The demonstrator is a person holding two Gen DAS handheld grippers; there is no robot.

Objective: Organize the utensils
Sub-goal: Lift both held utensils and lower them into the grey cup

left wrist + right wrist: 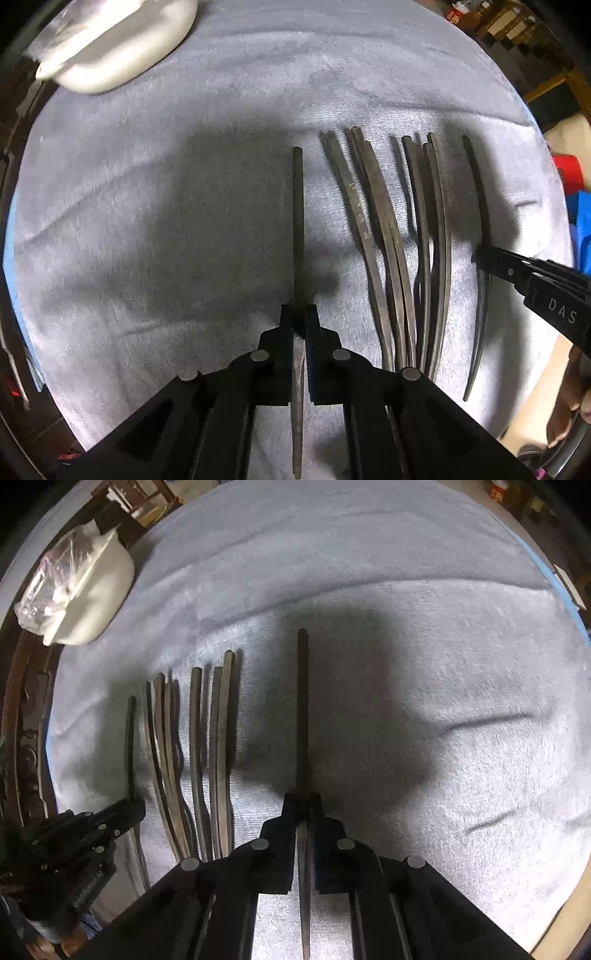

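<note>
Each gripper, left [298, 321] and right [303, 806], has its fingers clamped on a utensil (probably knives) flanking the row [391, 236] on the towel [147, 221]; lower both parallel to the row.

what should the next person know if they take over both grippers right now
Left gripper: shut on a dark slim metal utensil, handle pointing away, at the left end of the row.
Right gripper: shut on another dark slim utensil, at the right end of the row.
Between them: a bunch of dark metal utensils lying roughly parallel on the pale grey towel, some overlapping.
White oval dish sits at the far left edge, with crinkled clear plastic.
Done: a rough row laid out. Left: set down both held pieces, straighten the overlapping ones.
</note>
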